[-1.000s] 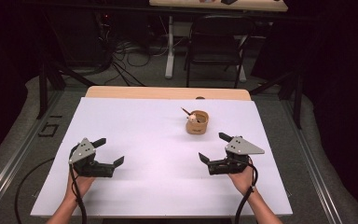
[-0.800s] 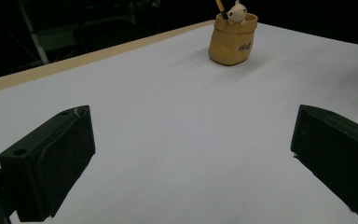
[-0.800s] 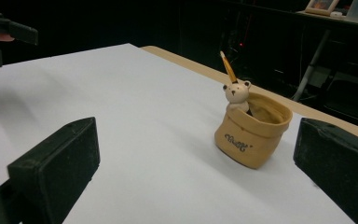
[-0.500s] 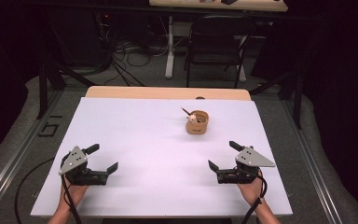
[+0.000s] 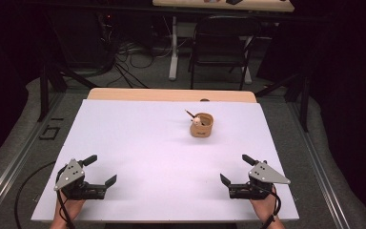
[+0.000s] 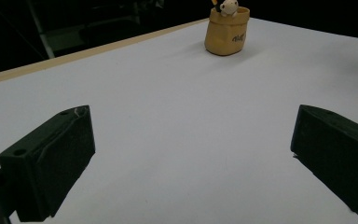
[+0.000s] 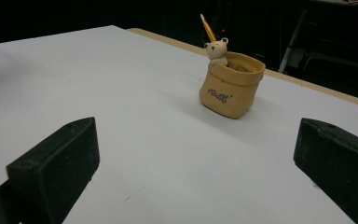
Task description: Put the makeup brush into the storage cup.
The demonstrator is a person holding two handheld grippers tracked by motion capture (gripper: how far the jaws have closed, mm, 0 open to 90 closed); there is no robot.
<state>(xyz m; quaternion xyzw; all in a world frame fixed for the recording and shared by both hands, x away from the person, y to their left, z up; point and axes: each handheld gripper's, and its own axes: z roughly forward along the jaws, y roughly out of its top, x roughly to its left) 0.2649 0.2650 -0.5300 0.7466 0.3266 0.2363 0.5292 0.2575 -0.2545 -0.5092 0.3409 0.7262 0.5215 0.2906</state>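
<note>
A small tan bag-shaped pot (image 5: 201, 127) stands upright on the white table (image 5: 147, 143), right of centre toward the back. A little white bear figure (image 7: 216, 50) and a pencil (image 7: 208, 28) stick out of it. The pot (image 6: 226, 31) lies far off in the left gripper view and closer, as pot (image 7: 231, 84), in the right gripper view. My left gripper (image 5: 100, 170) rests near the front left edge, open, nothing between its jaws. My right gripper (image 5: 236, 169) sits near the front right edge, open and empty too.
A wooden strip (image 5: 171, 95) runs along the table's far edge. Behind it stand a black chair (image 5: 219, 43), table legs and loose cables on the floor (image 5: 133, 57). A person's hands (image 5: 262, 210) hold both grippers at the near edge.
Both grippers have drawn back toward the near edge and apart, the left one to the left, the right one to the right. The pot has not moved.
</note>
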